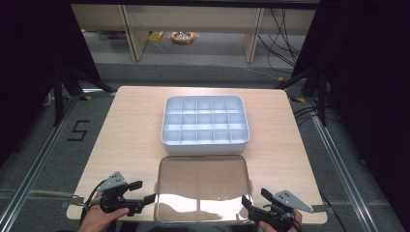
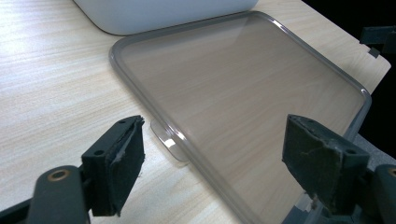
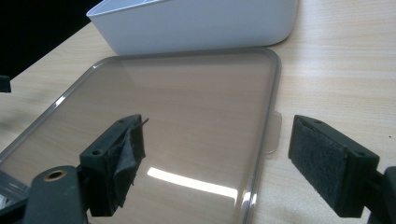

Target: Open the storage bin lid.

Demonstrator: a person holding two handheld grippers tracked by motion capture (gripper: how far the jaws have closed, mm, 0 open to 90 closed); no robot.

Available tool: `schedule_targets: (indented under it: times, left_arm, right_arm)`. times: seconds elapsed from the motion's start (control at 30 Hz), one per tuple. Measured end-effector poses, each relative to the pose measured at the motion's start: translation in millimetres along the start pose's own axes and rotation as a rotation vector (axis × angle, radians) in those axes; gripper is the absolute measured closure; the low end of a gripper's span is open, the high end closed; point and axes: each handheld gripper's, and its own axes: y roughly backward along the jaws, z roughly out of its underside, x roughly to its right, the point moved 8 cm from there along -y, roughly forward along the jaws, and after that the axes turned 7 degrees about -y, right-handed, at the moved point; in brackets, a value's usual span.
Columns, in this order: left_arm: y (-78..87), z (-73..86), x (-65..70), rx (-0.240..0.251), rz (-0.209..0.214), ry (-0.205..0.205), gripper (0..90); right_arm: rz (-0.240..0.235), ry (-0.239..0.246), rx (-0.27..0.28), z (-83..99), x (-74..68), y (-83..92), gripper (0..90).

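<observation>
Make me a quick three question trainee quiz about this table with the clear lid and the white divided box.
1. True or false: the clear lid sits on top of the white compartment box.
2. Which is nearer the person: A) the box, B) the lid, C) both alike?
3. Fill in: the jaws of the left gripper and the right gripper are both ____.

Key:
1. False. The lid lies flat on the table, on the near side of the box.
2. B.
3. Open. Each gripper is at one near corner of the lid, holding nothing.
</observation>
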Motion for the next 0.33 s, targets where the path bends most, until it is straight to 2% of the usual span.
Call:
schedule_targets:
  times: [0.1,0.13,0.17,0.2,0.33]
  left_arm:
    - [0.0,0.9,-0.6,-0.008,-0.006,0.002,20.5]
    - [-0.5,0.9,-0.7,-0.007,-0.004,0.002,20.5]
    - [-0.6,1.0,-0.7,-0.008,-0.008,0.003,20.5]
    - [-0.9,1.2,-0.9,-0.009,-0.006,0.002,20.6]
    - [-1.8,2.3,-0.7,-0.018,0.006,-0.005,20.8]
  right_arm:
    - [0.006,0.002,-0.003,-0.1,0.5,0.8,19.6]
    - [0.007,-0.025,-0.015,1.2,-0.8,1.6,19.6]
    - [-0.010,-0.003,-0.008,0.1,0.1,1.0,19.8]
    - [0.005,0.000,-0.006,0.2,2.2,0.1,19.9]
    - [-0.003,-0.007,-0.007,0.6,3.5,-1.6,20.2]
